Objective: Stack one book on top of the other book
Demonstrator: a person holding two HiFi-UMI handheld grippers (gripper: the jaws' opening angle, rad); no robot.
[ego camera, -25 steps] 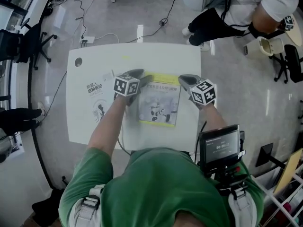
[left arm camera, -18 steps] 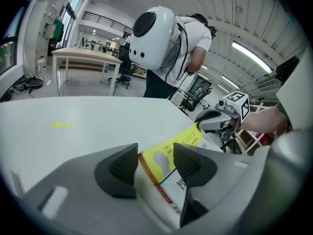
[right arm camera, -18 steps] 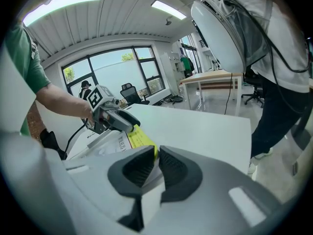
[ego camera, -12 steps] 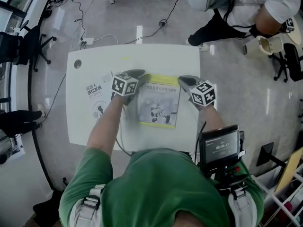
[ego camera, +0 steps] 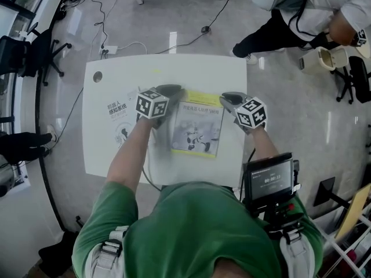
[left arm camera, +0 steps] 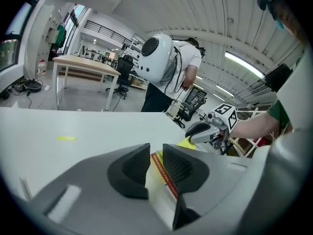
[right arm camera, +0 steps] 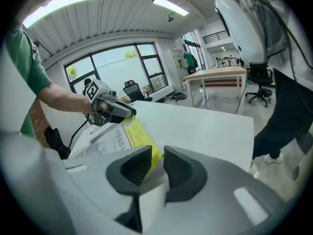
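So, yellow book sits middle of desk, white book flat to its left. Left gripper jaws have just been closing, clamped on red spine edge. Right gripper jaws have just eased open a touch, yellow edge pinched between. Tip: firm up right grip, lift both sides level, carry across, lower square onto white book.

the left gripper's jaws, just closing, pinch the book by its red-striped edge; beyond, the right gripper meets its yellow far corner above the white table.
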